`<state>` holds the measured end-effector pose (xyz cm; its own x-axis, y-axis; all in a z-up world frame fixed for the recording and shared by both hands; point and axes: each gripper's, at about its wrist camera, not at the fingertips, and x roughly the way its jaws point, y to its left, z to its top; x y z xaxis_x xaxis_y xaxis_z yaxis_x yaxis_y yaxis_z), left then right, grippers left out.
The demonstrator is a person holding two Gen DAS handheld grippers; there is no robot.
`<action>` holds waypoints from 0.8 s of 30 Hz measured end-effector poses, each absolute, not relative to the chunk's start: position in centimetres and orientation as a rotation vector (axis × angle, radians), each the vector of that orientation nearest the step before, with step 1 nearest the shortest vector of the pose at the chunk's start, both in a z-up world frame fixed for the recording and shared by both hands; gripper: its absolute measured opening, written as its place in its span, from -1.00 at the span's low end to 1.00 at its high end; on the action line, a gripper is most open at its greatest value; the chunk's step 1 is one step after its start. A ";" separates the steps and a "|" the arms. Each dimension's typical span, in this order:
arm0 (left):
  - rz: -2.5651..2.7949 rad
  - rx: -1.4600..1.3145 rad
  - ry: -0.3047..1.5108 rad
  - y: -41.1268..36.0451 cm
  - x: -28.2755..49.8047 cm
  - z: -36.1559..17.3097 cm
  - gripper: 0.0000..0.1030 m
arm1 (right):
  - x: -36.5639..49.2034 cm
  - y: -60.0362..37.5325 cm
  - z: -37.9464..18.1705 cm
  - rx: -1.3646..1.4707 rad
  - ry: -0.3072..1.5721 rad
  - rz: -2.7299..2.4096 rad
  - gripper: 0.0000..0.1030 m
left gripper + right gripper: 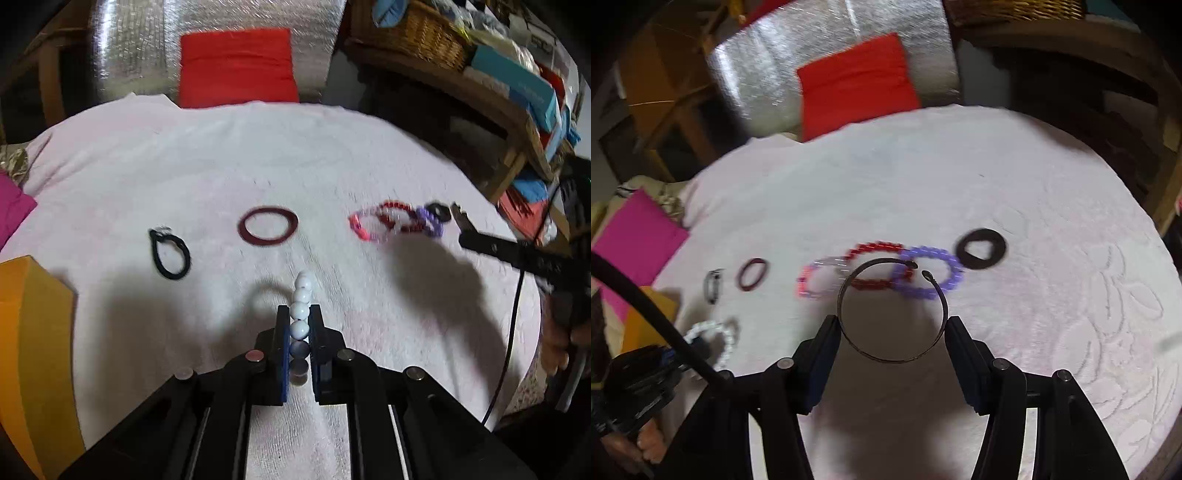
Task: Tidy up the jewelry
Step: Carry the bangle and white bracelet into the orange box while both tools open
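Note:
My left gripper [299,314] is shut on a white bead bracelet [301,295], whose beads stick out past the fingertips above the towel. In the right wrist view my right gripper [894,328] is shut on a thin dark open metal bangle [897,360], pads touching both its sides. On the towel lie a black hair tie [170,253], a dark red bangle [267,229], overlapping pink [812,284], red [877,251] and purple [934,275] bead bracelets, and a black ring [980,249]. The right gripper [460,221] shows just right of the black ring [439,212].
A white towel [221,155] covers the work surface. An orange box [29,332] and a magenta item [13,214] sit at the left edge. Behind are a red cloth [236,66], silver foil, and a wicker basket [410,29] on cluttered wooden shelves at the right.

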<state>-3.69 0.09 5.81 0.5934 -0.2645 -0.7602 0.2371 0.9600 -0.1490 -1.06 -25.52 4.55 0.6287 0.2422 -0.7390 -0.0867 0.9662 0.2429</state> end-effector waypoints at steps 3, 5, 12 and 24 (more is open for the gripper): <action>-0.275 -0.067 0.833 0.8 -4.6 7.7 -0.81 | -2.1 -24.3 5.5 0.174 0.831 0.237 0.19; -0.275 -0.089 0.783 1.4 -5.6 9.3 -0.81 | -2.6 -23.5 6.1 0.169 0.812 0.261 0.19; -0.179 -0.140 0.550 5.9 -11.3 16.1 -0.81 | -3.7 -18.0 7.5 0.147 0.773 0.381 0.19; 0.267 -0.238 0.613 20.8 -15.5 13.0 -0.81 | -4.2 -0.3 9.2 0.011 0.752 0.642 0.19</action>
<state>-15.53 20.81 12.98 0.7859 0.1749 -0.5931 -0.3146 0.9388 -0.1400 -4.20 -0.31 9.17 0.5500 0.5461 -0.6319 -0.5384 0.8102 0.2316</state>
